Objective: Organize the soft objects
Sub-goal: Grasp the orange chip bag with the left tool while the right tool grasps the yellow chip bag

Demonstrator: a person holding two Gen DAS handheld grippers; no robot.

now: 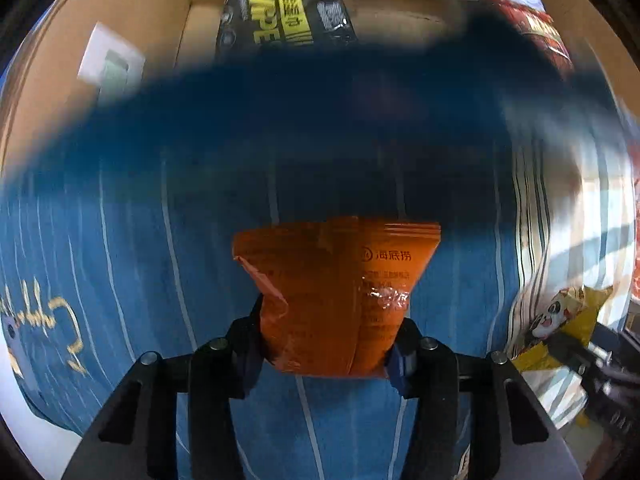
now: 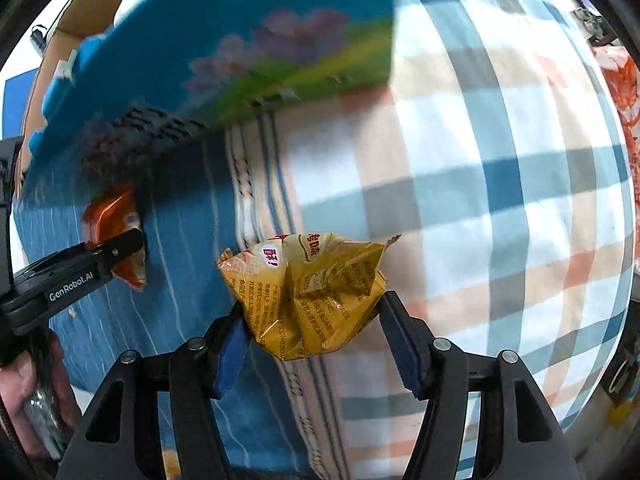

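Tools (image 1: 326, 354) (image 2: 310, 350) clamped on orange packet (image 1: 340, 296), yellow packet (image 2: 308, 292)

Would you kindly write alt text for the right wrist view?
The right tool grips a crumpled yellow snack packet above checked cloth. At left, the left tool holds an orange packet over blue striped fabric.

A cardboard box (image 1: 132, 20) stands at the far edge of blue striped cloth (image 1: 120, 248), which adjoins checked cloth (image 2: 500, 200).
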